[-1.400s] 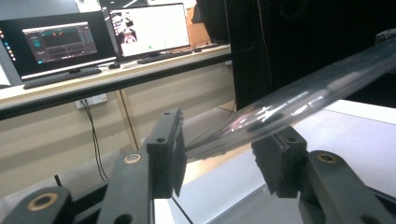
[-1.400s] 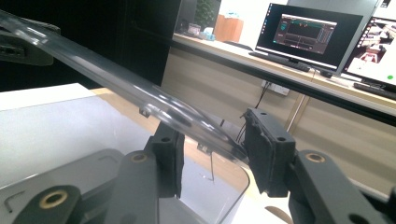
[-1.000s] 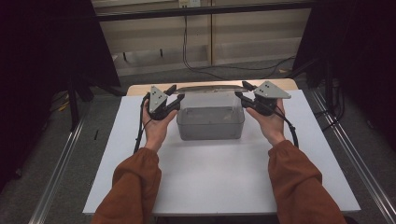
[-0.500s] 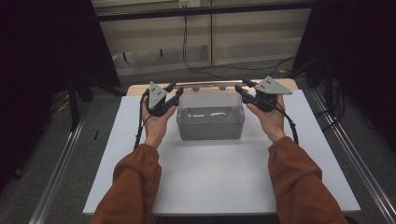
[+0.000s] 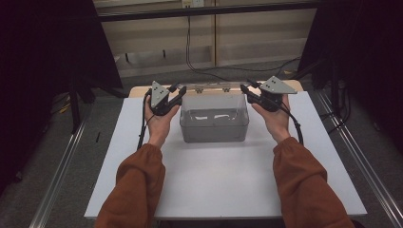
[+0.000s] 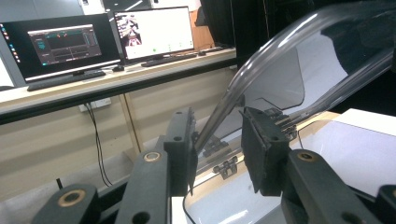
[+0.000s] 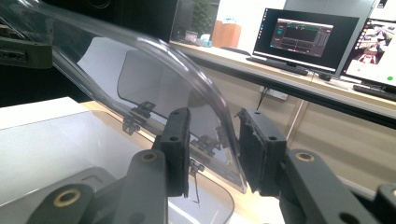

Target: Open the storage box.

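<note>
A clear plastic box (image 5: 214,124) stands at the back middle of the white tabletop (image 5: 214,185). Its clear hinged lid (image 5: 211,88) is swung up near vertical at the box's far side. My left gripper (image 5: 178,92) is at the lid's left corner and my right gripper (image 5: 244,89) at its right corner. In the left gripper view the lid's curved rim (image 6: 261,60) runs down between the jaws of the left gripper (image 6: 217,149), close to the left one, with a gap beside it. The right gripper (image 7: 212,149) likewise has the lid (image 7: 154,74) between its spread jaws.
Small hinges (image 6: 224,165) join lid and box at the back. Beyond the table runs a desk with monitors (image 6: 154,30) and a keyboard. Metal rails (image 5: 57,175) flank the table on both sides; bare white surface lies in front of the box.
The lid has swung up and away toward the far side. Both hands have moved a little back and up with its corners.
</note>
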{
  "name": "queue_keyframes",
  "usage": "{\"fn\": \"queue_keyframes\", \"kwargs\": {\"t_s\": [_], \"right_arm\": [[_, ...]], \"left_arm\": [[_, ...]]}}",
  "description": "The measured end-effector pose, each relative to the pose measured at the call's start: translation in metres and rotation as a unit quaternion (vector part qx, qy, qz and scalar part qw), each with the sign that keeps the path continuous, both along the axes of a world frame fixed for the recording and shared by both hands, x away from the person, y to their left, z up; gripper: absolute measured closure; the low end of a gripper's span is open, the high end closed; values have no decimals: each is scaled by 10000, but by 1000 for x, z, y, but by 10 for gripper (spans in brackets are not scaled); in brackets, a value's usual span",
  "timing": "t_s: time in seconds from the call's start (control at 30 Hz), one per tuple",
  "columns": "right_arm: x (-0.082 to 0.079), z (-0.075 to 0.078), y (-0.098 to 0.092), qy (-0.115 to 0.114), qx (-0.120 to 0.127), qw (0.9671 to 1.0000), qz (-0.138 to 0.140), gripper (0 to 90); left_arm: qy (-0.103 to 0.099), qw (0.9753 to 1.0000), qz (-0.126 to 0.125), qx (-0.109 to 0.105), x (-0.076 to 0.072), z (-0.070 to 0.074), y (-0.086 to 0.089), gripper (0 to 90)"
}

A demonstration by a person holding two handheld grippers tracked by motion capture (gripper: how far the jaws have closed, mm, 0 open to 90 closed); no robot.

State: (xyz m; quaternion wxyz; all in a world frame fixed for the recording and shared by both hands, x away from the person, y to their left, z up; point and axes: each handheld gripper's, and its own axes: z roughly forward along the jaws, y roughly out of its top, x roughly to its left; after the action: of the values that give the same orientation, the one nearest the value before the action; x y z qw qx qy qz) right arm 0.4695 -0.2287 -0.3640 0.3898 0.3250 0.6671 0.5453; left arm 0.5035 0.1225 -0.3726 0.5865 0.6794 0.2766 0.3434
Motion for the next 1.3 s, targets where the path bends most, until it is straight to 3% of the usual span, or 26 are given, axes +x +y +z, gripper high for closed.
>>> {"fn": "queue_keyframes", "kwargs": {"t_s": [0.4, 0.67, 0.97, 1.3], "right_arm": [[12, -10, -3, 86, 68, 9999, -74, 645], [18, -6, 3, 108, -132, 9999, 16, 621], [25, -9, -1, 181, -119, 9997, -82, 623], [32, -5, 2, 214, -96, 9997, -107, 653]], "left_arm": [[70, 10000, 28, 57, 8, -2, -1, 647], [109, 9999, 43, 29, 13, -4, -1, 656], [118, 9999, 49, 115, 17, 0, -2, 666], [145, 9997, 179, 22, 23, 2, -2, 626]]}}
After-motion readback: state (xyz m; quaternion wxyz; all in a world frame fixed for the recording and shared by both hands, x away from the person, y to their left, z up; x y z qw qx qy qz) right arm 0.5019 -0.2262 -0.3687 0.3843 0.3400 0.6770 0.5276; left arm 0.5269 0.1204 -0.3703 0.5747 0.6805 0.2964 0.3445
